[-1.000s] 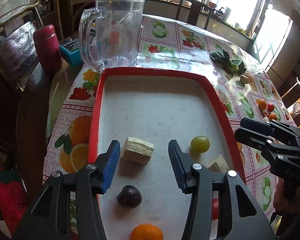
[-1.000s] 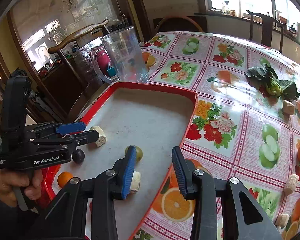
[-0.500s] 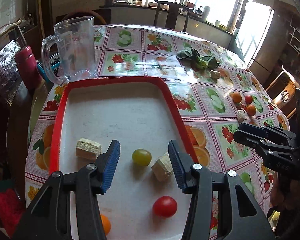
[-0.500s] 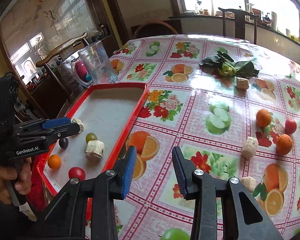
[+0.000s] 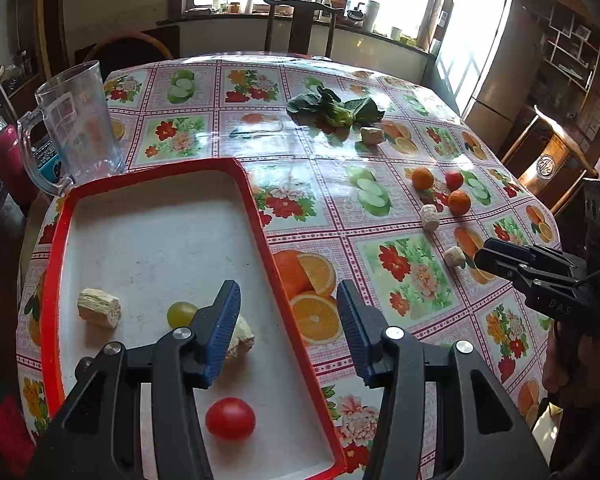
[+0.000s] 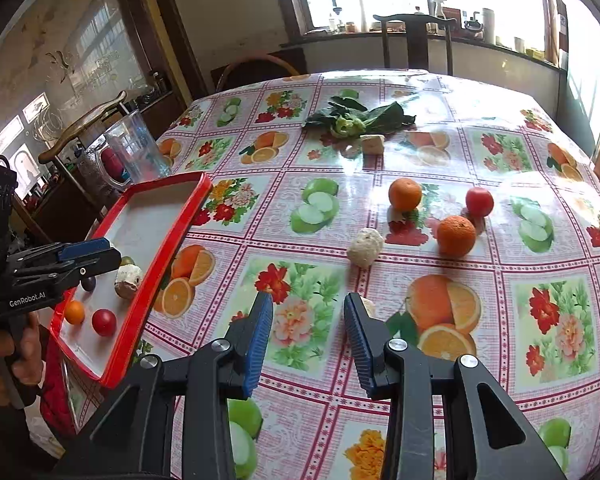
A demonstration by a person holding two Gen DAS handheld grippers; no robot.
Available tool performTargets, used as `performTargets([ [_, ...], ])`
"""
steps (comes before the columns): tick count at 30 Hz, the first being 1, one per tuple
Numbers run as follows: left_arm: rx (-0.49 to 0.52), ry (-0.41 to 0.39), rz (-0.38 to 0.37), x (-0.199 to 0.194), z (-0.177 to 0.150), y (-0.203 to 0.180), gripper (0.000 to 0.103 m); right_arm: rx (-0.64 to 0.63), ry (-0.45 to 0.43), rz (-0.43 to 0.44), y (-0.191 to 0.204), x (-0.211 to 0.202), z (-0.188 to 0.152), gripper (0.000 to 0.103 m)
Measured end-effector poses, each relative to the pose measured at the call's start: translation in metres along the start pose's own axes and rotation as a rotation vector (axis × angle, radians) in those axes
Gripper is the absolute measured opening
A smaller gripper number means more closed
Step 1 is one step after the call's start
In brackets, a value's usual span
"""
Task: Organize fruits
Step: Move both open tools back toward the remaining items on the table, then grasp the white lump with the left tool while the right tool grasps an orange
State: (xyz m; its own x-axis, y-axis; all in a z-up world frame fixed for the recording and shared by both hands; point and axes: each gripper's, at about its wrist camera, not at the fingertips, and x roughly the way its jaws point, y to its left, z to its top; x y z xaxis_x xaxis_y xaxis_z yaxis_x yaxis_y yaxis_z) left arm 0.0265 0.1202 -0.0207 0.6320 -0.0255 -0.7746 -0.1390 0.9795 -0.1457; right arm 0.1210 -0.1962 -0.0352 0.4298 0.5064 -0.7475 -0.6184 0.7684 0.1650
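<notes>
2 tomatoes? No: 1 tomato (image 5: 230,418) in red tray (image 5: 256,216).

- My left gripper (image 5: 288,322) moves away from the middle of the red tray (image 5: 260,216); now its jaws stand over the tray's right rim, one over the tray, one over the tablecloth (image 5: 380,216).
- My right gripper (image 6: 308,332) leaves the tray and now stands over the tablecloth, near the two oranges (image 6: 456,236) and the loose tomato (image 6: 479,201).
</notes>
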Motion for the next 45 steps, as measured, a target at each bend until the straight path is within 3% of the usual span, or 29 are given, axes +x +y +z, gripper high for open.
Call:
performTargets([
  [23, 0.122, 0.058, -0.1, 0.043, 0.021, -0.084, 0.049, 0.097, 0.007, -0.09, -0.081, -0.003, -0.006, 0.038],
  [45, 0.169, 0.168, -0.193, 0.144, 0.065, -0.144, 0.049, 0.107, 0.045, -0.09, -0.124, 0.035, 0.016, 0.038],
])
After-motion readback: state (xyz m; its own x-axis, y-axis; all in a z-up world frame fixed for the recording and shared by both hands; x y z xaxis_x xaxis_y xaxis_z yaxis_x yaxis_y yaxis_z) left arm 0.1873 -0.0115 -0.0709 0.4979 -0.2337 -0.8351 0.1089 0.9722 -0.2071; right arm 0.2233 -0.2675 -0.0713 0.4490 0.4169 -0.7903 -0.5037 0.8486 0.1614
